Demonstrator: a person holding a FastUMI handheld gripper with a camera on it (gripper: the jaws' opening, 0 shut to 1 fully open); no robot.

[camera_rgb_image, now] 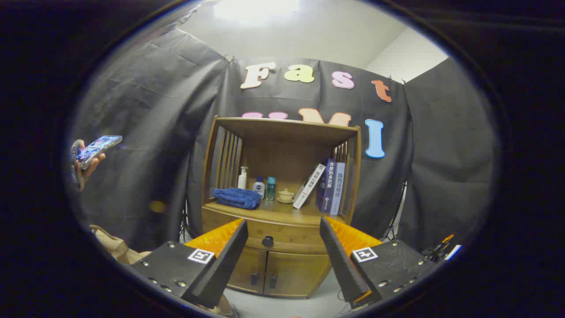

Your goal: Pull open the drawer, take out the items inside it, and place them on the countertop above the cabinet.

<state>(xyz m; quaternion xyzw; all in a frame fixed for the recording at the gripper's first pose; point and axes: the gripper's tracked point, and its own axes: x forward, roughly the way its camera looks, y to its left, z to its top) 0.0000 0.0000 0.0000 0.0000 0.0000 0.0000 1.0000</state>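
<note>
Hand-held gripper [282, 247] spread wide, empty, framing the shut drawer's knob [267, 241] at 12 o'clock, apparently lining up a pull.

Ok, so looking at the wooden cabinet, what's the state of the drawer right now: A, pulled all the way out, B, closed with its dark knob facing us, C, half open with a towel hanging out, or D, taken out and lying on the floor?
B: the drawer sits flush in the cabinet, its knob seen between the open gripper fingers, which touch nothing.
</note>
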